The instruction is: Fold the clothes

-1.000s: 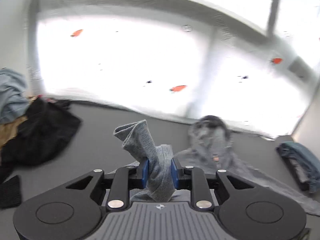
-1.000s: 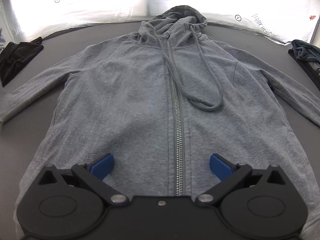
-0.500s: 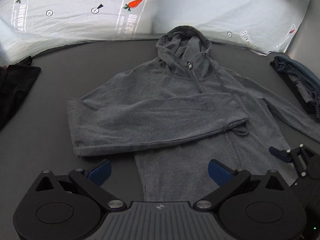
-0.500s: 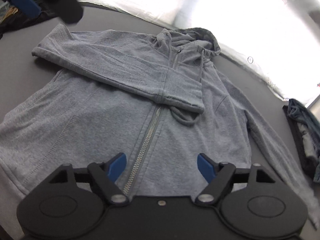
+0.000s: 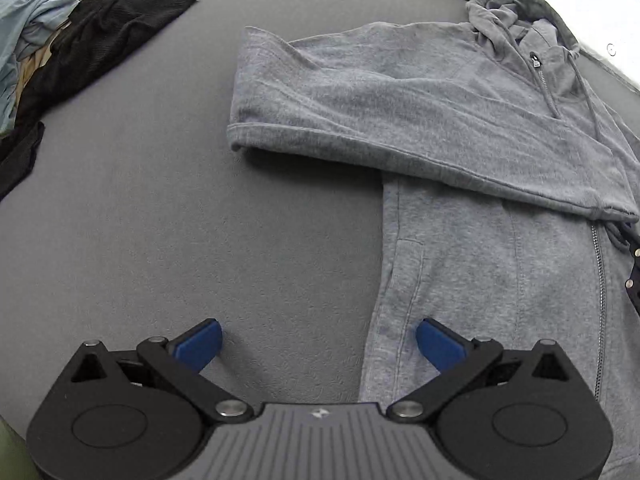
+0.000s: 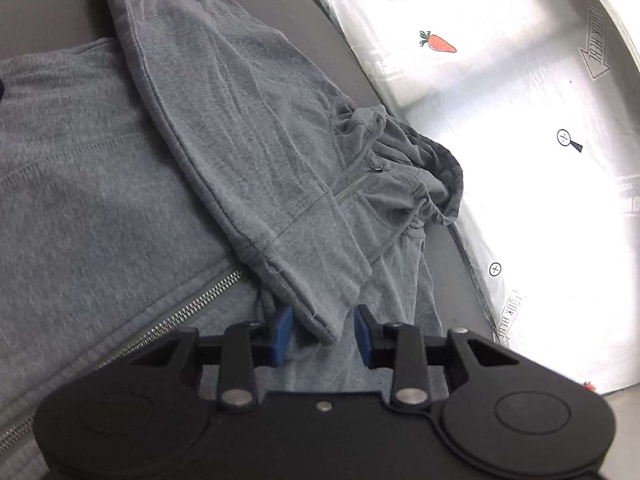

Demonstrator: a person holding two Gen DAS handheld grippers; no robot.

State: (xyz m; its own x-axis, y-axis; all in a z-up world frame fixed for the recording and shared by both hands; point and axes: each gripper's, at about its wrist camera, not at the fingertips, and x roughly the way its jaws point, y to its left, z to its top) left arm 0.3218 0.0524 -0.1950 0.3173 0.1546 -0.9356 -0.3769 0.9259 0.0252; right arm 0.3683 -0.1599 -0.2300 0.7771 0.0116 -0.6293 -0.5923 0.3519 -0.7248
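A white sheet (image 6: 520, 120) printed with carrots (image 6: 438, 43) and magnifier icons edges the grey surface (image 5: 140, 220).

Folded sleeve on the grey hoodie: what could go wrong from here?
The right gripper has been closing around the sleeve's cuff; pulling it could undo the fold across the hoodie. It may also snag the drawstring beneath. The left gripper, open at the side edge, might catch only one layer.

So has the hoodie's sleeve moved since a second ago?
Yes. The sleeve, then raised in the left gripper, now lies folded across the hoodie chest, cuff past the zipper.
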